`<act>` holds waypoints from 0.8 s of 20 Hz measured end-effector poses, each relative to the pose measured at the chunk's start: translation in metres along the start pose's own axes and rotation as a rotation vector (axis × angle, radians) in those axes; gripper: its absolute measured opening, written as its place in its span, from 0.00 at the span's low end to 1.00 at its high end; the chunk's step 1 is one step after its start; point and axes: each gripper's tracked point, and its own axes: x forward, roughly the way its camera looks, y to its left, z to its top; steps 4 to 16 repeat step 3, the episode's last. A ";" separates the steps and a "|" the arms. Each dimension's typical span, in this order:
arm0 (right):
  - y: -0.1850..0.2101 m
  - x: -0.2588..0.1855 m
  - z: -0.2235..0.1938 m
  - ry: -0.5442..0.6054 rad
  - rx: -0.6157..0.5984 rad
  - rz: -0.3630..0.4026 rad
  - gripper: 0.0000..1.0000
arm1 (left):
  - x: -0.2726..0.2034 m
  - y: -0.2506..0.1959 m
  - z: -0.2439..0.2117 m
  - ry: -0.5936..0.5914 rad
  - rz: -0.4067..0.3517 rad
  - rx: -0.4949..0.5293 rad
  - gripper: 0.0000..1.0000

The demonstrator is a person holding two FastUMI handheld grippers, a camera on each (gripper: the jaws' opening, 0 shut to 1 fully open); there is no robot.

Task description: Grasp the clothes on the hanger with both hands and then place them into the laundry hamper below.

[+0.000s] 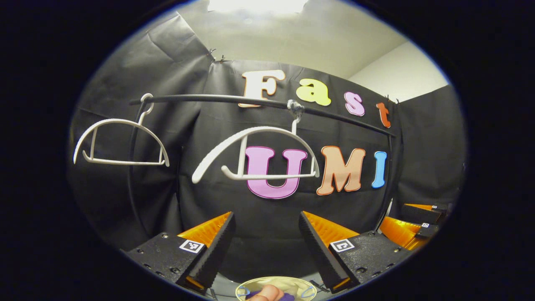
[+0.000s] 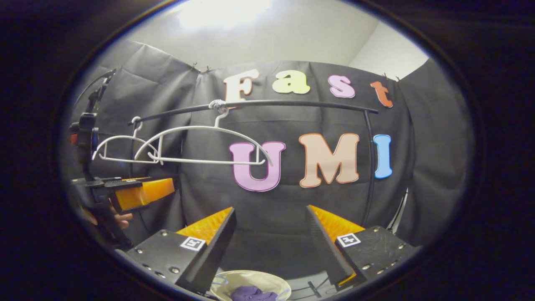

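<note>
Two bare white hangers hang from a black rail (image 1: 217, 98): one at the left (image 1: 121, 142), one in the middle (image 1: 255, 154). Low down stands the cream hamper (image 1: 276, 280), with purple clothing (image 1: 286, 297) lying inside. My left gripper (image 1: 266, 215) is open and holds nothing, well above the hamper. My right gripper (image 2: 271, 209) is open and bare too, over the hamper (image 2: 259, 278) and the purple clothing (image 2: 250, 293). In the right gripper view both hangers (image 2: 200, 144) overlap at the left, and the left gripper (image 2: 142, 192) shows below them in a hand.
The rail's upright post (image 2: 370, 167) stands at the right, in front of the black cloth wall. The right gripper (image 1: 418, 223) sits at the far right edge of the left gripper view. A pinkish patch (image 1: 267, 292) lies beside the purple clothing in the hamper.
</note>
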 end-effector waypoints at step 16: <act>-0.001 -0.005 0.009 -0.048 0.015 -0.001 0.93 | -0.010 0.005 -0.002 -0.002 0.030 0.017 0.94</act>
